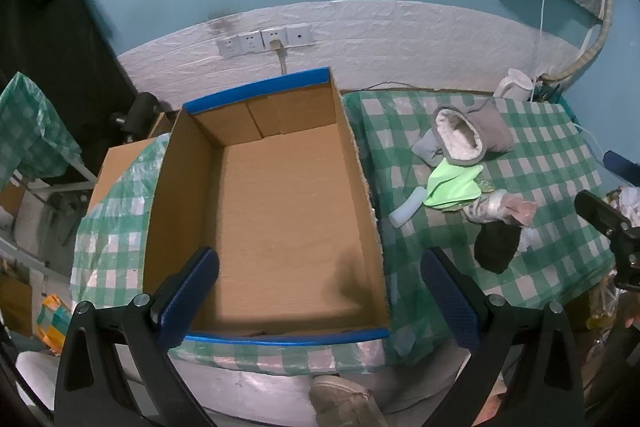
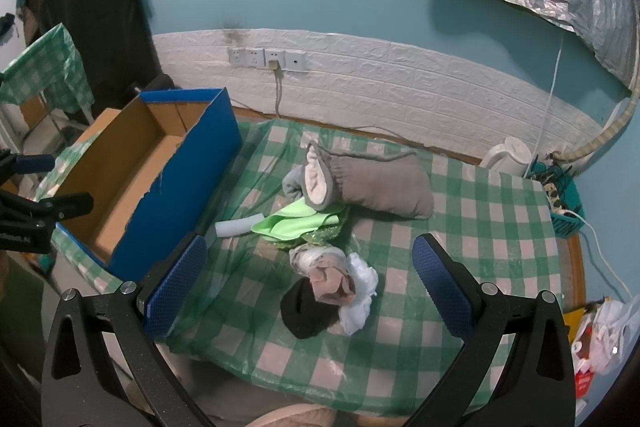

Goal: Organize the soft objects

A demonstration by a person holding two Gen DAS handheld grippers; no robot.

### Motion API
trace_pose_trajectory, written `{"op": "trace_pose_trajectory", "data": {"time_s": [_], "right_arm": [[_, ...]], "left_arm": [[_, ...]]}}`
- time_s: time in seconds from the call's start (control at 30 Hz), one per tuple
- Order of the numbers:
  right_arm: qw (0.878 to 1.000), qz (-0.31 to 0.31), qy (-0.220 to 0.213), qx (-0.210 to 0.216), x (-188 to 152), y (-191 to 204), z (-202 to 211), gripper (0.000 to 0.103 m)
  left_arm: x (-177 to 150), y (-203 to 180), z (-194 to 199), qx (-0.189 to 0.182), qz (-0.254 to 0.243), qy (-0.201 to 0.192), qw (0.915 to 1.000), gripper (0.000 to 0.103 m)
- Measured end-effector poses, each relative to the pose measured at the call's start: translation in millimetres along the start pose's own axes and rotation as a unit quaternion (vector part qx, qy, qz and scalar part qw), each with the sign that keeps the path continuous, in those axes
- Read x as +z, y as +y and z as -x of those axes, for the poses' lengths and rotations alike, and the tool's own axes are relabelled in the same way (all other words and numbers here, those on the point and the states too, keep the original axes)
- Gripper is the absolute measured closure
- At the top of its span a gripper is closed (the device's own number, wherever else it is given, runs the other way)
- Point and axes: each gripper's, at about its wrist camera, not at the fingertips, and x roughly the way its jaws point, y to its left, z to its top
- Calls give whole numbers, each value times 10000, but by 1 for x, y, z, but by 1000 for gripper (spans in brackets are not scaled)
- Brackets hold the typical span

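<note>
An empty cardboard box [image 1: 280,203] with blue edges sits on the left of the checked table; my left gripper [image 1: 320,295] hangs open above its near edge. Soft things lie in a pile to the box's right: a grey fleece-lined mitten [image 2: 376,183], a light green cloth [image 2: 292,223], a pale foam tube [image 2: 238,226], a black sock [image 2: 308,311], a pinkish roll [image 2: 334,281] and a white crumpled piece [image 2: 362,293]. My right gripper [image 2: 308,287] stands open just above the black sock and pinkish roll. The same box [image 2: 132,175] appears at the left there.
A green-and-white checked cloth [image 2: 480,227] covers the table. A white kettle [image 2: 508,153] and a teal basket [image 2: 560,195] with a power strip stand at the back right. Wall sockets [image 2: 268,59] with a plugged cable are behind. A plastic bag [image 2: 604,339] lies off the right edge.
</note>
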Motion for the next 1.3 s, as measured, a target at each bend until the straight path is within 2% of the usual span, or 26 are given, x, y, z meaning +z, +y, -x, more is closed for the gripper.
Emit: {"op": "trace_pose_trajectory", "data": {"time_s": [0.5, 0.73, 1.3], "right_arm": [[10000, 31, 33, -14, -3, 1, -2, 1], [10000, 37, 37, -16, -3, 1, -2, 1], [9999, 19, 118, -79, -5, -10, -4, 1]], "left_arm": [[-1, 0, 1, -30, 17, -55, 10000, 2], [-4, -3, -4, 39, -33, 46, 10000, 2], [-4, -6, -12, -97, -29, 202, 9997, 2]]}}
